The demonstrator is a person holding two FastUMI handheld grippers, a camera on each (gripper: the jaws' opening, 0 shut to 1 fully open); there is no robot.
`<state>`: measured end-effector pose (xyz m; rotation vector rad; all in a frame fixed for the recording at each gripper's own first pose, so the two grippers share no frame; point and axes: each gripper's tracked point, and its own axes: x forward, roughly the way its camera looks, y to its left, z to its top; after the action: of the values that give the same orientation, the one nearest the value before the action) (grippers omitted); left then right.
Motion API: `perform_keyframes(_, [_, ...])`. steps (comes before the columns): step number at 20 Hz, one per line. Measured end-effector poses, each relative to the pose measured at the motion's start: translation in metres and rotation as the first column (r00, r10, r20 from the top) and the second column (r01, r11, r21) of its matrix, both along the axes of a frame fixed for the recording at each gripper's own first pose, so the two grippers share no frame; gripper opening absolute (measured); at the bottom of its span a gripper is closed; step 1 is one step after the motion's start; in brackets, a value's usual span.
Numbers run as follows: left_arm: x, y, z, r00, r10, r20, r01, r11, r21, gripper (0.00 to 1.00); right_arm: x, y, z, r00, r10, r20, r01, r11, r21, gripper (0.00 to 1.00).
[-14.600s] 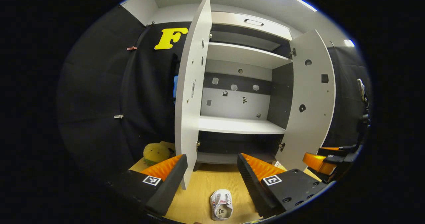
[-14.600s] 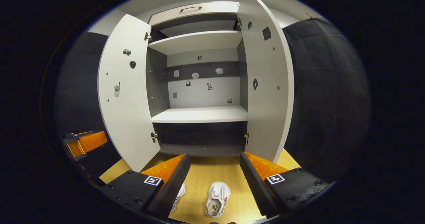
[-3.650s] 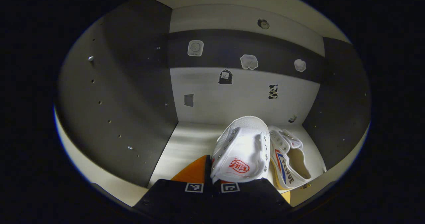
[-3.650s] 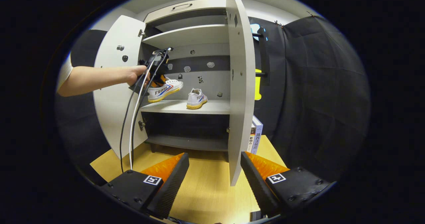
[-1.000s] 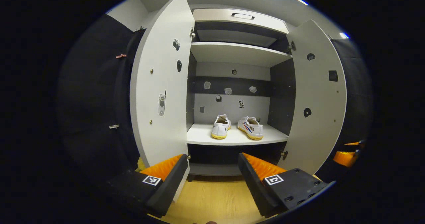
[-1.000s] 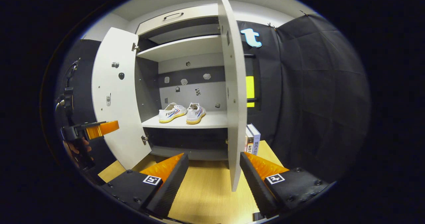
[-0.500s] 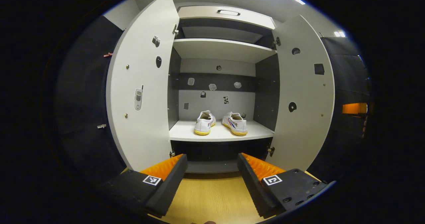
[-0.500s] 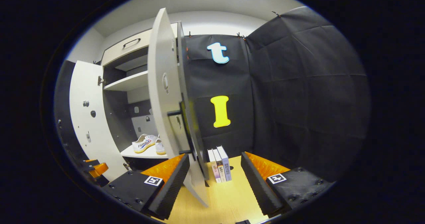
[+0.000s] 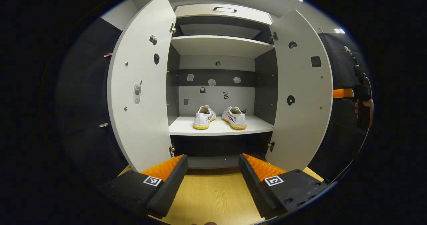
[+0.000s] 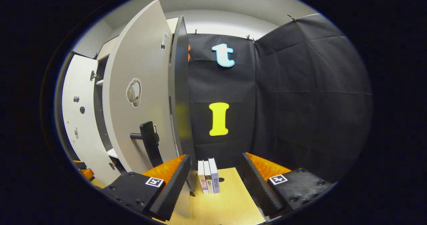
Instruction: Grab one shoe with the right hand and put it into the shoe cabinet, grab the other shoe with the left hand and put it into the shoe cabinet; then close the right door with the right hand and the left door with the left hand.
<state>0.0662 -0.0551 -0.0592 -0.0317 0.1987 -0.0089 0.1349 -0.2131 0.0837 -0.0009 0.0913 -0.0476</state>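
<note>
Two white shoes, one beside the other, stand on the cabinet's middle shelf. Both doors hang open: the left door and the right door. My left gripper is open and empty, low in front of the cabinet above the wooden floor. My right gripper is open and empty, outside the right door, whose black handle sits just left of its left finger. In the left gripper view the right gripper shows beyond the right door's edge, held by a hand.
Three books stand upright on the wooden floor against the black cloth wall, right of the cabinet. The cabinet has an upper shelf and a drawer on top. The left door's inner face shows at far left.
My right gripper has swung further round to the right door's outer face; the handle is now close and the shoes have left its view. The left gripper has barely shifted.
</note>
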Motion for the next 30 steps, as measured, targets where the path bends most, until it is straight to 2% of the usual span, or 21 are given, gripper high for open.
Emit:
perform_keyframes(8, [-0.015,0.015,-0.01,0.993,0.117,-0.015,-0.117,0.993,-0.006,0.95,0.024,0.019,-0.007,0.993,0.112,-0.026,-0.113,0.994,-0.016,0.98])
perform_keyframes(11, [-0.02,0.02,-0.011,0.99,0.138,-0.019,-0.139,0.989,-0.044,0.95,0.024,0.016,-0.007,0.995,0.095,-0.025,-0.095,0.995,-0.032,0.96])
perform_keyframes(14, [-0.024,0.031,-0.012,0.989,0.149,-0.024,-0.15,0.988,-0.038,0.95,0.023,0.021,-0.007,0.997,0.072,-0.022,-0.073,0.997,-0.035,0.96])
perform_keyframes(18, [-0.027,0.045,-0.014,0.987,0.155,-0.032,-0.156,0.986,-0.055,0.95,0.016,0.034,-0.002,0.999,0.04,0.0,-0.04,0.994,-0.099,0.96])
perform_keyframes(23, [-0.032,0.069,-0.011,0.987,0.159,-0.027,-0.161,0.985,-0.063,0.95,0.009,0.074,-0.007,0.998,0.068,-0.005,-0.068,0.997,-0.041,0.96])
perform_keyframes(26, [-0.037,0.096,-0.007,0.98,0.197,-0.009,-0.198,0.979,-0.046,0.95,0.009,0.097,-0.01,0.997,0.071,-0.011,-0.071,0.997,-0.027,0.96])
perform_keyframes(30, [-0.046,0.119,-0.011,0.976,0.218,-0.022,-0.219,0.973,-0.073,0.95,0.014,0.128,-0.014,0.997,0.081,-0.014,-0.081,0.997,-0.008,0.96])
